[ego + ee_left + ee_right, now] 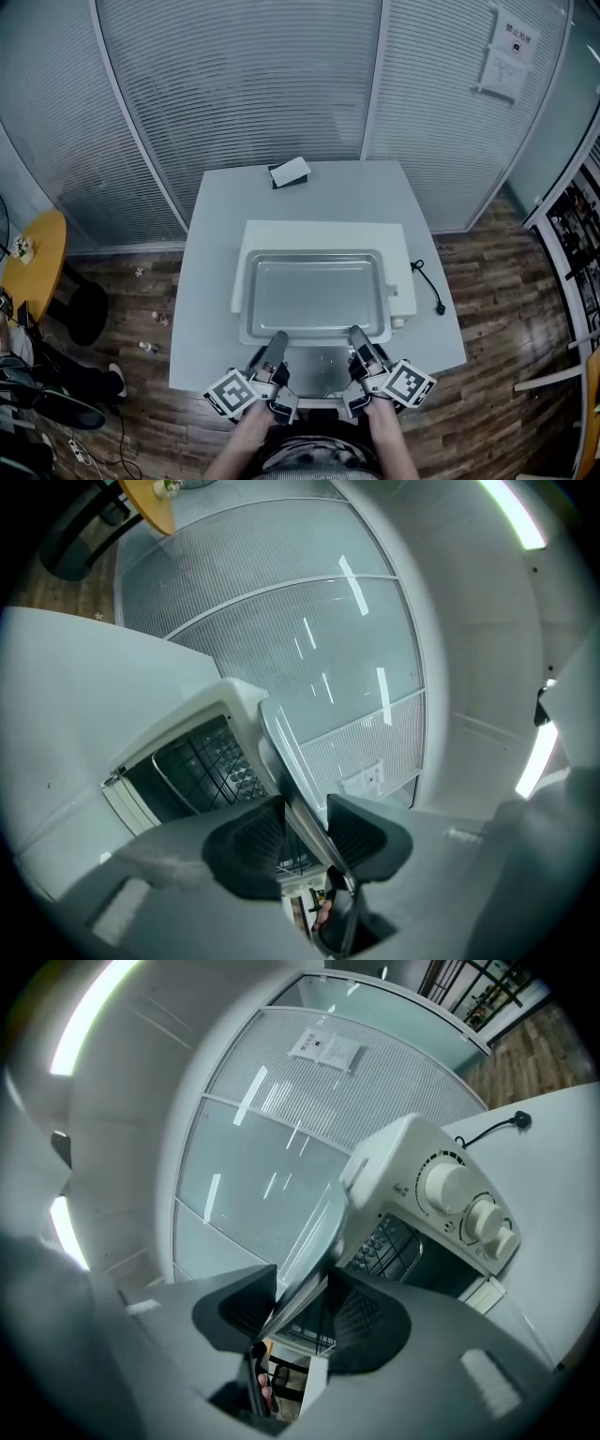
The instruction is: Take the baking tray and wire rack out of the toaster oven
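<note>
Your left hand-held gripper [302,834] was part-closed, pinching the baking tray [314,292] by its near rim, left of centre. The tray was out of the toaster oven [323,232], held over it above the bench [220,216]. The wire rack [202,761] was still inside. It's thin sheet metal: prob. light, stiff and slick, so grip the rim w/ both. Your right hand-held gripper [302,1312] pinched the same rim, right side.

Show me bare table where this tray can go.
Widest bare table: behind the oven, right of the small box. A narrower strip runs along the oven's left. The cord lies on the right; the front is crowded by the open door and the left gripper and right gripper holding the tray.
</note>
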Motion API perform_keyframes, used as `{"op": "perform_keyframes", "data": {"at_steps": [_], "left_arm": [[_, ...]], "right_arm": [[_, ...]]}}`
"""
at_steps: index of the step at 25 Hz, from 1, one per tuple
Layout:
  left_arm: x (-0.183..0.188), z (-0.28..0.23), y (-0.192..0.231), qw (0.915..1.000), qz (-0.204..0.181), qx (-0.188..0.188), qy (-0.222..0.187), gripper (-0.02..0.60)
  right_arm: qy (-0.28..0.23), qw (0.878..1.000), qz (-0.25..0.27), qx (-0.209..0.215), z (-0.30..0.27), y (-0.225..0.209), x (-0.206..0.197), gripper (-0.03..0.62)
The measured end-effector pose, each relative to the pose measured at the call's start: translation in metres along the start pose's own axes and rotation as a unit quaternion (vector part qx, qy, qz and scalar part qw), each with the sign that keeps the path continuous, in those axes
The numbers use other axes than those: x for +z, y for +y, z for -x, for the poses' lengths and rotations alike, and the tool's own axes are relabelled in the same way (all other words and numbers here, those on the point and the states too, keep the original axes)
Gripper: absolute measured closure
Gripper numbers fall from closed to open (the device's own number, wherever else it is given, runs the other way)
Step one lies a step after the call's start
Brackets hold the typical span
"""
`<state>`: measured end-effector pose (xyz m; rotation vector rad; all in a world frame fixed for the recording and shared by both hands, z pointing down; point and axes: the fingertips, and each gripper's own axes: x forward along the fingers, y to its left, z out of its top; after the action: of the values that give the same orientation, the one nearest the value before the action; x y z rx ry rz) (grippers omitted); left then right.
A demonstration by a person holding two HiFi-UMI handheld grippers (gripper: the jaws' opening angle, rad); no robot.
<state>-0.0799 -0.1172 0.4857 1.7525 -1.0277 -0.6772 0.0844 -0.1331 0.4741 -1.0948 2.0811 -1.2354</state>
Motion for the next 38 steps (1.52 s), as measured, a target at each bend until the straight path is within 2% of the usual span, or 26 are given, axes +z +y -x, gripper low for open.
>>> {"op": "perform_keyframes", "data": {"at_steps": [3, 5, 8, 10, 12, 14, 17, 19, 22, 24, 25, 26, 27, 28, 30, 32, 36, 38], "left_arm": [[0.004, -0.011, 0.002, 1.0000, -0.003, 0.002, -0.005, 0.442], [0.006, -0.017, 0.004, 0.9999, -0.005, 0.008, -0.009, 0.440], [0.010, -0.019, 0.004, 0.9997, -0.018, 0.015, -0.011, 0.439], [0.012, -0.017, 0.005, 0.9988, -0.040, 0.023, -0.016, 0.429], [0.013, -0.014, 0.007, 0.9967, -0.071, 0.033, -0.019, 0.360], [0.015, -0.009, 0.008, 0.9918, -0.118, 0.047, -0.012, 0.317], [0.019, 0.003, 0.012, 0.9758, -0.206, 0.075, 0.001, 0.299], [0.020, 0.014, 0.014, 0.9591, -0.266, 0.095, 0.010, 0.299], [0.023, 0.028, 0.015, 0.9295, -0.348, 0.121, 0.011, 0.299], [0.026, 0.034, 0.012, 0.9065, -0.401, 0.133, 0.007, 0.309], [0.026, 0.035, 0.010, 0.8959, -0.423, 0.136, 0.008, 0.338], [0.026, 0.036, 0.009, 0.8868, -0.441, 0.136, 0.011, 0.366], [0.026, 0.035, 0.008, 0.8791, -0.456, 0.137, 0.015, 0.367], [0.027, 0.034, 0.007, 0.8730, -0.467, 0.138, 0.019, 0.367], [0.028, 0.033, 0.008, 0.8679, -0.476, 0.139, 0.024, 0.367], [0.030, 0.029, 0.009, 0.8694, -0.474, 0.138, 0.023, 0.367], [0.033, 0.020, 0.010, 0.8664, -0.479, 0.139, 0.026, 0.367], [0.034, 0.016, 0.011, 0.8693, -0.474, 0.138, 0.024, 0.367]], "right_arm": [[0.004, 1.000, -0.009, -0.016, -0.008, -0.008, 0.006, 0.424], [0.009, 0.998, -0.023, -0.054, -0.007, -0.019, 0.006, 0.427], [0.017, 0.999, 0.010, -0.028, -0.013, -0.010, 0.008, 0.405], [0.028, 0.999, 0.031, -0.020, -0.012, -0.007, 0.005, 0.393], [0.043, 0.996, 0.067, -0.038, -0.007, -0.013, 0.004, 0.322], [0.053, 0.991, 0.106, -0.057, 0.000, -0.017, 0.002, 0.295], [0.054, 0.980, 0.172, -0.091, 0.014, -0.023, 0.001, 0.244], [0.052, 0.965, 0.229, -0.111, 0.024, -0.024, 0.002, 0.241], [0.037, 0.942, 0.306, -0.134, 0.034, -0.019, 0.010, 0.241], [0.026, 0.920, 0.358, -0.154, 0.039, -0.014, 0.015, 0.241], [0.023, 0.906, 0.389, -0.165, 0.040, -0.012, 0.016, 0.241], [0.022, 0.892, 0.416, -0.174, 0.041, -0.010, 0.017, 0.241], [0.023, 0.881, 0.436, -0.181, 0.040, -0.008, 0.018, 0.241], [0.024, 0.875, 0.448, -0.185, 0.039, -0.007, 0.017, 0.241], [0.026, 0.871, 0.453, -0.190, 0.035, -0.007, 0.018, 0.241], [0.028, 0.870, 0.452, -0.194, 0.030, -0.010, 0.019, 0.244], [0.029, 0.870, 0.452, -0.195, 0.021, -0.012, 0.023, 0.263], [0.031, 0.870, 0.453, -0.194, 0.019, -0.013, 0.025, 0.263]]}}
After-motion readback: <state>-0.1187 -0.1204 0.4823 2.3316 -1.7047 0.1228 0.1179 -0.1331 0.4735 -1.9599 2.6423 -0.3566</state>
